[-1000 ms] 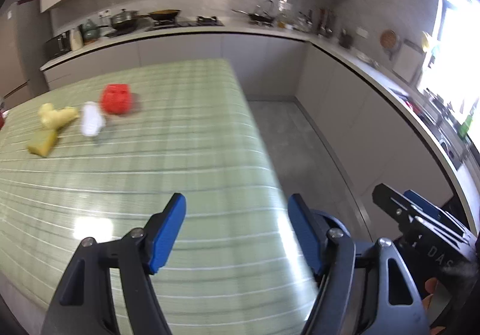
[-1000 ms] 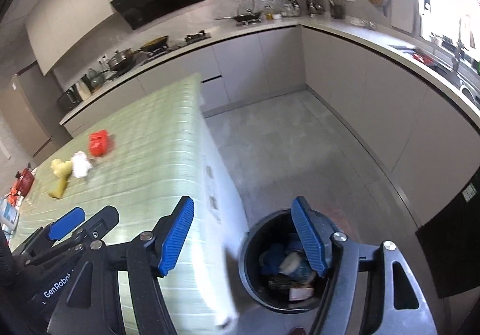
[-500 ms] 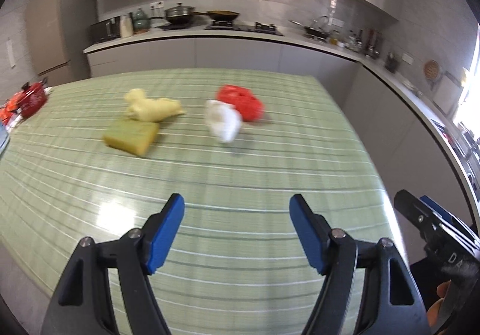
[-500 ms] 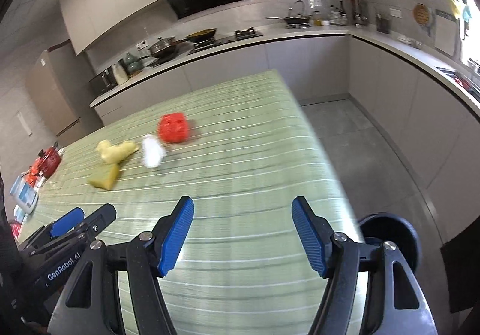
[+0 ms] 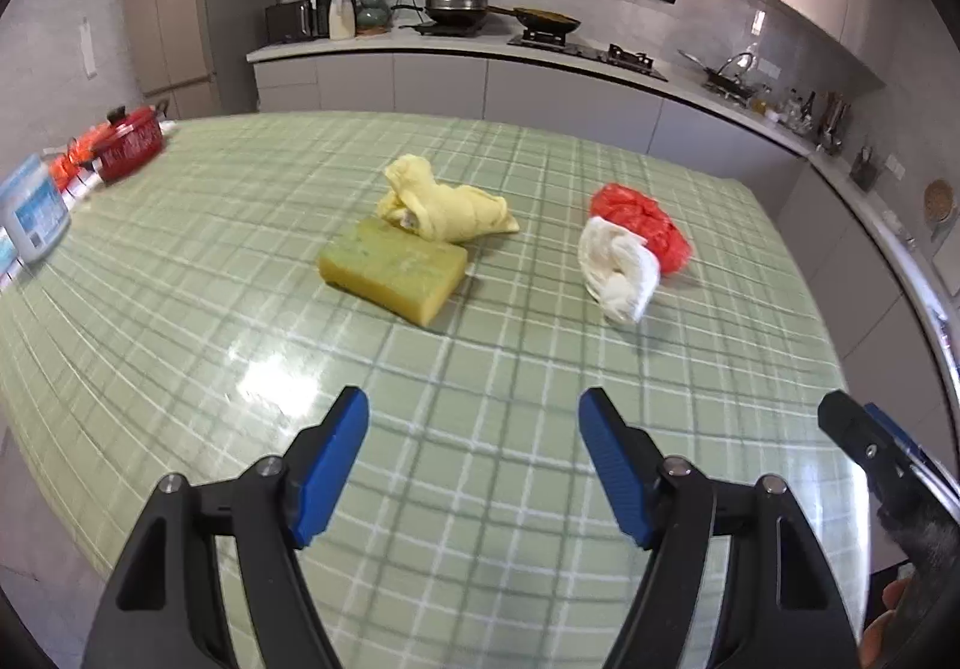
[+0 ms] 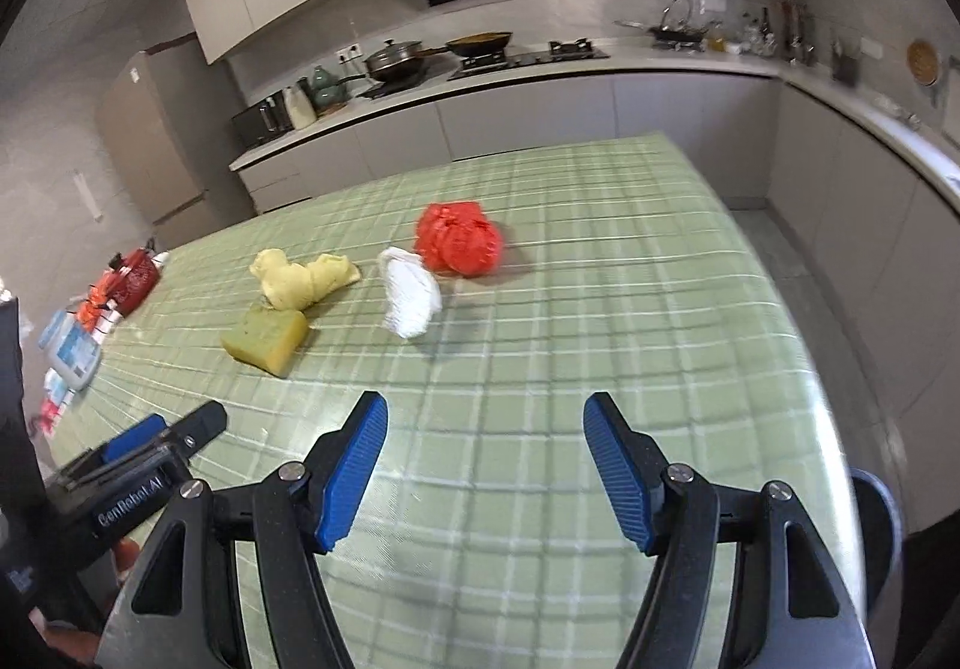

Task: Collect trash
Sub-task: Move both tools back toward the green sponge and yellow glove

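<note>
Several pieces of trash lie mid-table on the green checked cloth (image 5: 480, 459): a yellow-green sponge block (image 5: 393, 268), a crumpled yellow cloth (image 5: 444, 207), a white wad (image 5: 618, 270) and a red crumpled bag (image 5: 642, 222). The right wrist view shows the sponge (image 6: 267, 338), yellow cloth (image 6: 303, 276), white wad (image 6: 411, 300) and red bag (image 6: 459, 240) too. My left gripper (image 5: 474, 441) is open and empty, short of the trash. My right gripper (image 6: 486, 447) is open and empty, also short of it. The left gripper's body (image 6: 138, 474) shows at the right view's lower left.
A red pot (image 5: 129, 144) and a white container (image 5: 33, 213) stand at the table's left edge. The dark bin's rim (image 6: 879, 519) shows beyond the table's right edge. Kitchen counters with a hob and pans run along the far wall.
Both grippers swung left from the floor and bin towards the table, and the trash now sits nearer and more central. Both stayed open.
</note>
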{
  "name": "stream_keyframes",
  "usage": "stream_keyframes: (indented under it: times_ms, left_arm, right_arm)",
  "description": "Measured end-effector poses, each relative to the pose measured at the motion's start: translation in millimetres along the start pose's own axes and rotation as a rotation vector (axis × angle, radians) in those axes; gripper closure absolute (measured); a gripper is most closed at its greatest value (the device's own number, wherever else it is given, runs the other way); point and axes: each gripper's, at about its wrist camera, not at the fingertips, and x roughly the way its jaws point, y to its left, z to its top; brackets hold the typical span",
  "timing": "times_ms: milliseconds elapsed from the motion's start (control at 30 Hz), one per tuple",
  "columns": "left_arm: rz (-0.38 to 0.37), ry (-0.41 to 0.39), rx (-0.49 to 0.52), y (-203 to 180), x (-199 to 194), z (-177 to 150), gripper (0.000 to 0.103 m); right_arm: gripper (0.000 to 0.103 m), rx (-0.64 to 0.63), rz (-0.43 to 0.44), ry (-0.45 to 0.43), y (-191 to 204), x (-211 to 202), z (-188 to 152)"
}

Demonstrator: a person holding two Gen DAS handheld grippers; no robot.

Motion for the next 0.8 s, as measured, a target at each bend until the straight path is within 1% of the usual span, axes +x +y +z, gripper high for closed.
stream_keyframes:
  times_ms: [100, 233, 367, 467, 600, 733, 800]
  left_arm:
    - [0.013, 0.006, 0.009, 1.0, 8.0, 8.1, 0.029]
    - [0.003, 0.026, 0.008, 8.1, 18.2, 13.7, 0.029]
    - [-0.002, 0.036, 0.015, 21.9, 28.2, 20.3, 0.029]
    - [-0.020, 0.034, 0.036, 39.8, 37.6, 29.8, 0.029]
    - [-0.031, 0.036, 0.075, 67.5, 51.9, 44.3, 0.029]
    - [-0.031, 0.034, 0.083, 101.4, 63.6, 59.2, 0.029]
    - [-0.039, 0.041, 0.089, 112.2, 70.1, 63.9, 0.029]
  right_arm:
    - [0.033, -0.013, 0.024, 0.003, 5.7, 14.8, 7.3]
    - [0.033, -0.003, 0.038, 0.013, 10.7, 28.9, 14.5]
    - [0.033, -0.011, 0.027, 0.011, 23.6, 39.9, 19.1]
    - [0.033, 0.003, 0.020, 0.011, 36.1, 47.6, 19.9]
    - [0.033, 0.016, -0.005, 0.016, 66.9, 66.7, 17.3]
    - [0.033, 0.029, -0.007, 0.043, 102.7, 95.5, 15.3]
    - [0.033, 0.033, -0.006, 0.051, 116.9, 107.9, 13.2]
